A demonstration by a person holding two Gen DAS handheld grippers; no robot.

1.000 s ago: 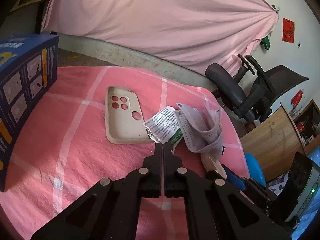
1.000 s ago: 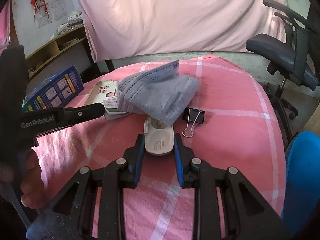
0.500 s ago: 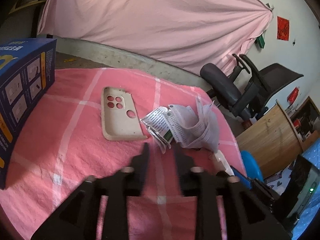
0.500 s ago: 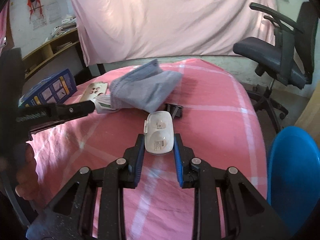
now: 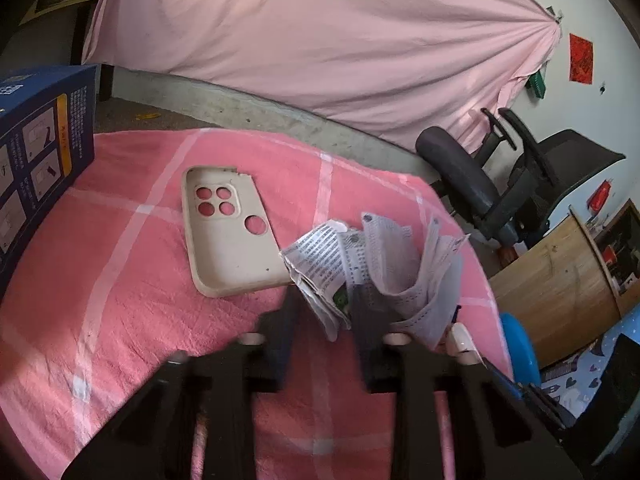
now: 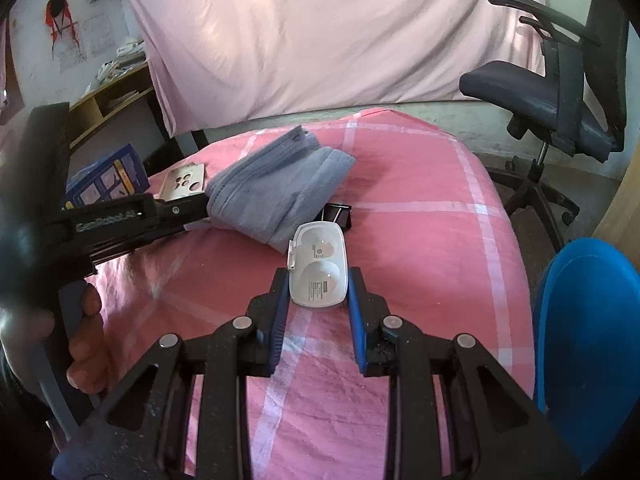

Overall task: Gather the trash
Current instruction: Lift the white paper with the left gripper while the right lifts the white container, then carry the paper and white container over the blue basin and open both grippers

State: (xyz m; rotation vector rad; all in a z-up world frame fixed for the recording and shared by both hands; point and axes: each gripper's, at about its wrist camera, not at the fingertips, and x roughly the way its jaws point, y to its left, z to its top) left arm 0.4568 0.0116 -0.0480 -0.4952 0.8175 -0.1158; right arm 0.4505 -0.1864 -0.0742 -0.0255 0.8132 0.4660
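Observation:
A crumpled printed paper [image 5: 320, 248] lies on the pink cloth against a grey face mask [image 5: 420, 280], [image 6: 272, 184]. My left gripper [image 5: 324, 304] has its blurred jaws one on each side of the paper's lower edge, and they are closing; a gap still shows beside the paper. In the right wrist view the left gripper [image 6: 200, 204] reaches in from the left to the mask's edge. My right gripper [image 6: 318, 280] is shut on a white plastic case [image 6: 318, 268], its blue pads pressing both sides, just above the cloth.
A beige phone case [image 5: 228, 240] lies left of the paper and a blue box [image 5: 36, 168] stands at the far left. A black binder clip [image 6: 338, 212] sits behind the white case. A blue bin [image 6: 588, 340] and an office chair [image 6: 560, 92] stand to the right.
The left gripper went from shut to parted jaws and pushed forward, so the paper now sits between them. The right gripper kept its hold on the white case.

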